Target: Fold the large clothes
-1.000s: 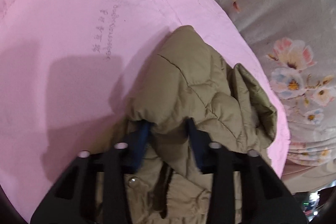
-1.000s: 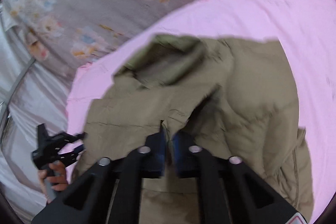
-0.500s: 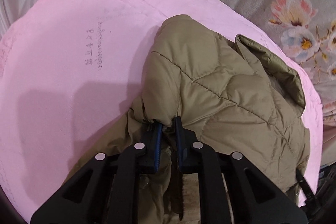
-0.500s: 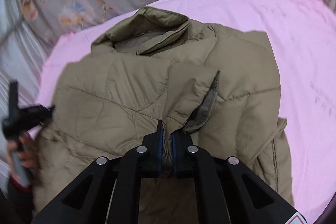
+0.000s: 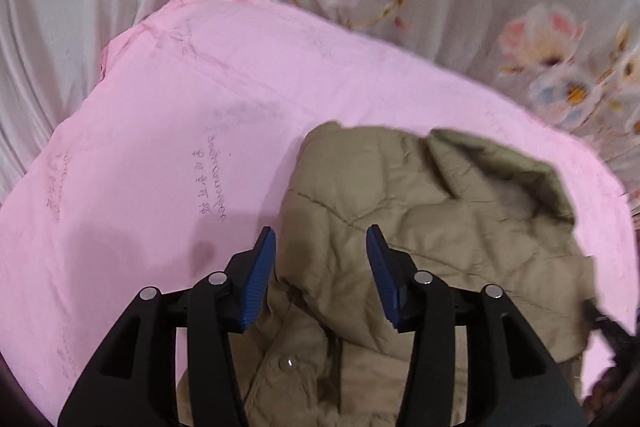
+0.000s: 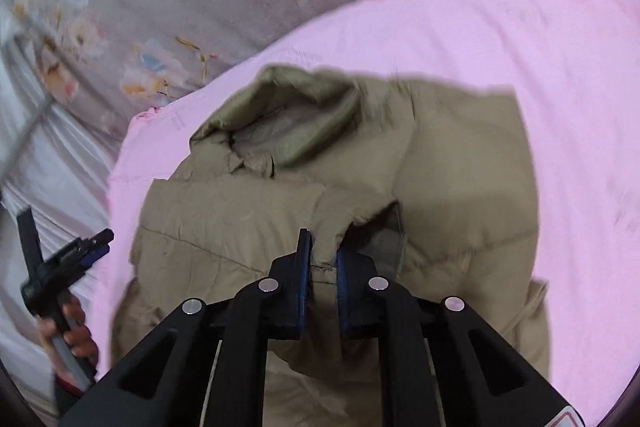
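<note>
A khaki quilted jacket (image 5: 420, 227) lies bunched on a pink sheet (image 5: 160, 147), collar toward the floral bedding. In the left wrist view my left gripper (image 5: 321, 243) is open, its blue pads either side of a folded sleeve, holding nothing. In the right wrist view the jacket (image 6: 460, 167) fills the middle, and my right gripper (image 6: 321, 255) has its jaws nearly closed on a fold of the fabric at a seam. The left gripper (image 6: 96, 243) also shows there at the far left, held in a hand beside the jacket.
Grey bedding with flowers (image 5: 540, 39) lies behind the pink sheet (image 6: 520, 27). White satin fabric (image 5: 60, 7) lies to the left. The pink sheet's edge (image 6: 128, 155) runs close to the jacket's collar. A snap button (image 5: 285, 362) shows on the jacket's lower part.
My left gripper has opened and let go of the jacket sleeve, and has pulled back. My right gripper stays on the fabric, its jaws slightly wider apart.
</note>
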Tool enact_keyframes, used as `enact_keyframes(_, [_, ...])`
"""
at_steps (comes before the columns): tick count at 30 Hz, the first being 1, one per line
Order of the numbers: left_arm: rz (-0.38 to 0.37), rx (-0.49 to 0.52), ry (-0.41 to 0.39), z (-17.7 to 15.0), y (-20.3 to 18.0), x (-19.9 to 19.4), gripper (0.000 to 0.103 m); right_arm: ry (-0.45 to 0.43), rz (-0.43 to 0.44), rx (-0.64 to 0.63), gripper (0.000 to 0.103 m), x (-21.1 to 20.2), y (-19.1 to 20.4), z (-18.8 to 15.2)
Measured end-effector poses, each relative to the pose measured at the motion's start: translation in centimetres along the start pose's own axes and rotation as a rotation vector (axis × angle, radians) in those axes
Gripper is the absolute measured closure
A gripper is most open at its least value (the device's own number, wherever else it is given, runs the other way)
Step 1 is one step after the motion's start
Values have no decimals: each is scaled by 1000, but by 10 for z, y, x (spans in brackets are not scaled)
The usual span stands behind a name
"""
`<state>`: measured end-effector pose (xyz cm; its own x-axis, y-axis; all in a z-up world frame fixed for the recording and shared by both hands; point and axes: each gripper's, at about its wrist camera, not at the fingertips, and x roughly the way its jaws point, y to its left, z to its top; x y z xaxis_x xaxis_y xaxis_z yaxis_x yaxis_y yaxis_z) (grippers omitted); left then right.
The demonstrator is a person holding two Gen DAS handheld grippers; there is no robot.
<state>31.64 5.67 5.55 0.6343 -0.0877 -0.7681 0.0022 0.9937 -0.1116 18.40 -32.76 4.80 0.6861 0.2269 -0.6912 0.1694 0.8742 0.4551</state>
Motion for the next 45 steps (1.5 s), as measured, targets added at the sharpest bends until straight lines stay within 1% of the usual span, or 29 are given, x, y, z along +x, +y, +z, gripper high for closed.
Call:
enact_keyframes(2, [94,28,58,-5,-1,28,58,-107,-25,-114,92,-28,24,3])
enact_keyframes(3, [117,41,88,-11,0,42,57,-142,-60,-174,92,-38,33,0])
enact_keyframes(4, [108,47,101,-17,3,50,56,-148,-98,-214,92,-40,36,-3])
enact_keyframes(5, [105,51,94,-23,5,52,56,-115,-146,-243,92,-33,35,-8])
enact_keyframes(7, [113,62,65,-30,5,53,54,67,-238,-253,94,11,14,-23])
enact_keyframes(8, [114,67,61,-31,4,53,54,120,-240,-230,96,26,3,-29])
enact_keyframes(10, [134,88,51,-32,1,51,54,101,-210,-155,95,17,-6,-29])
enact_keyframes(12, [152,101,44,-31,0,42,54,42,-217,-99,87,-7,-3,-22])
enact_keyframes(13, [154,100,36,-31,1,32,55,-1,-198,-87,85,-24,1,-20])
enact_keyframes(15, [109,93,19,-29,-4,9,56,-60,-167,-103,84,-48,16,-17])
enact_keyframes(16, [87,93,13,-29,-6,3,56,-62,-156,-123,84,-51,23,-19])
enact_keyframes(19, [22,136,24,-31,-26,-7,55,6,-157,-190,85,-35,40,-33])
enact_keyframes(21, [51,180,67,-42,-37,6,54,129,-204,-209,85,-2,35,-54])
enact_keyframes(22, [67,197,85,-50,-38,16,53,170,-199,-198,89,10,27,-64])
enact_keyframes(23, [69,202,82,-56,-38,21,51,146,-181,-196,93,12,21,-72])
enact_keyframes(24, [75,211,62,-62,-36,23,48,127,-182,-205,93,10,21,-75])
enact_keyframes(27, [68,211,74,-64,-31,20,48,165,-164,-183,93,-2,17,-71])
enact_keyframes(28, [57,201,87,-62,-27,17,48,179,-156,-174,92,-7,16,-72])
enact_keyframes(29, [51,195,101,-59,-24,13,48,189,-148,-163,87,-14,14,-69])
enact_keyframes(31, [37,185,102,-53,-22,2,50,183,-131,-140,83,-27,12,-59])
enact_keyframes(33, [-5,178,85,-37,-25,-9,49,149,-102,-125,82,-36,11,-48])
enact_keyframes(34, [-40,161,80,-25,-30,-13,48,123,-69,-106,79,-41,12,-38])
enact_keyframes(36, [-111,114,77,-5,-38,-16,48,77,-17,-65,69,-41,16,-16])
enact_keyframes(37, [-165,86,76,9,-45,-14,45,47,7,-49,62,-38,19,-2])
enact_keyframes(38, [-194,69,82,18,-50,-11,41,17,29,-35,56,-34,22,10])
enact_keyframes(39, [-235,43,98,29,-57,-3,31,1,48,-25,54,-25,26,19])
enact_keyframes(40, [-277,7,123,38,-62,7,29,-4,79,-3,51,-15,26,29])
enact_keyframes(43, [-397,-105,224,53,-71,48,29,29,151,118,50,22,16,48])
enact_keyframes(45, [-418,-167,272,51,-76,73,29,57,177,195,49,48,8,55])
